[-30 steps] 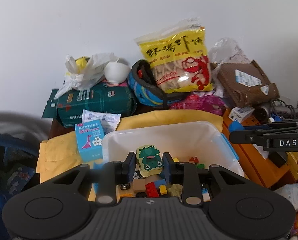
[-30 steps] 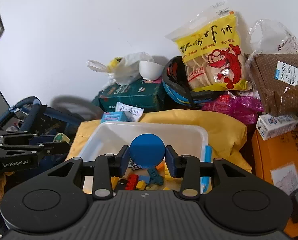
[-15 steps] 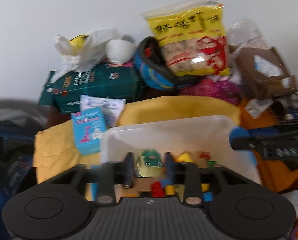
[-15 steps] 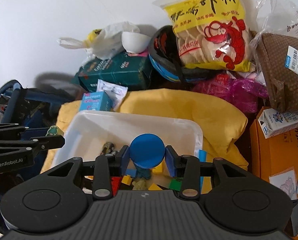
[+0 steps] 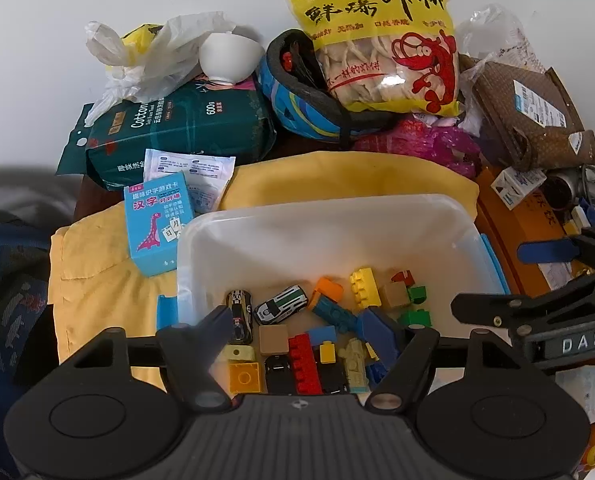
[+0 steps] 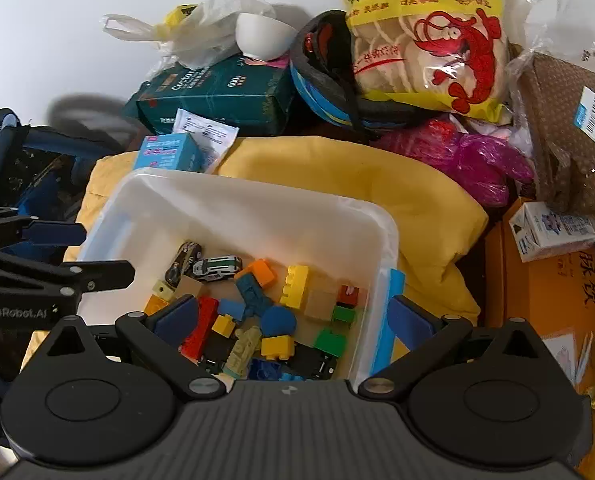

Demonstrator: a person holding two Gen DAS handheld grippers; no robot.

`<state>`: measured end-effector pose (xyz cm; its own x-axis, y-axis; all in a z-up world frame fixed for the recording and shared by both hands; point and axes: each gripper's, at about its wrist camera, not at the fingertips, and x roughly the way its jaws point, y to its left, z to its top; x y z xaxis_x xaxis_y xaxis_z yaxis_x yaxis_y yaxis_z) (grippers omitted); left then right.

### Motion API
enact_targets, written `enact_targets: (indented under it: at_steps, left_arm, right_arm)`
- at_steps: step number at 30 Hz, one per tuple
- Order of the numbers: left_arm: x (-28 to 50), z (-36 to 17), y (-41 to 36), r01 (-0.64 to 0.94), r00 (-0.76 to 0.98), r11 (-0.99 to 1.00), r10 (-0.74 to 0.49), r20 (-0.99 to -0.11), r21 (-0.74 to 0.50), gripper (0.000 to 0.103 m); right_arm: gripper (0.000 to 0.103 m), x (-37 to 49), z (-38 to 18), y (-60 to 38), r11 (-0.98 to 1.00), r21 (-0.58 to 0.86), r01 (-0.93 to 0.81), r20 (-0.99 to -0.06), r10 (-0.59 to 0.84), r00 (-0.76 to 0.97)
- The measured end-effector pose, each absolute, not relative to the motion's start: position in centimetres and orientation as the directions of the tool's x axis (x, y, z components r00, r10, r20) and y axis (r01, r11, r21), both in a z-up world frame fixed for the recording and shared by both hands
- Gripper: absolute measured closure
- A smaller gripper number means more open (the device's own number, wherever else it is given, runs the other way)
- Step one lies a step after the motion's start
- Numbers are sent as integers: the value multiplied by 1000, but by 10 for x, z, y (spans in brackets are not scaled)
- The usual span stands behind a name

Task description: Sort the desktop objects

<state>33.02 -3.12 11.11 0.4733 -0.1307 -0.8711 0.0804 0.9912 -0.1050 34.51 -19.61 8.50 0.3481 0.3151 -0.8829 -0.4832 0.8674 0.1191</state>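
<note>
A white plastic bin [image 5: 337,216] [image 6: 257,208] rests on a yellow cloth and holds several toy bricks, two toy cars [image 5: 281,305] [image 6: 216,267] and a blue disc [image 6: 278,320]. My left gripper [image 5: 305,332] is open and empty just above the bin's near edge. My right gripper [image 6: 293,320] is open and empty over the bin's near right part. The blue disc lies among the bricks between the right fingers. The green frog toy is not visible.
Behind the bin are a blue card box [image 5: 157,224], a green cotton pack [image 5: 185,128], a white bowl [image 5: 227,58], a helmet [image 5: 305,100], a yellow shrimp-cracker bag [image 5: 381,40] and a brown parcel [image 5: 529,116]. An orange box [image 6: 549,292] lies at the right.
Both grippers moved lower over the bin and opened. The left let go of the green frog toy. The right let go of the blue disc, which now lies in the bin.
</note>
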Motion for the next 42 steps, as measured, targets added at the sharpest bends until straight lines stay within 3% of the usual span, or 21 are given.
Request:
enact_targets:
  at_steps: [7, 42]
  left_arm:
    - [331, 113, -31, 53, 452, 995, -103, -886, -89, 19]
    - [328, 114, -26, 44, 437, 997, -79, -896, -67, 19]
  right_arm:
    - [0, 337, 85, -190, 857, 107, -503, -888, 310, 339]
    - [0, 333, 83, -189, 870, 101, -483, -892, 294, 343]
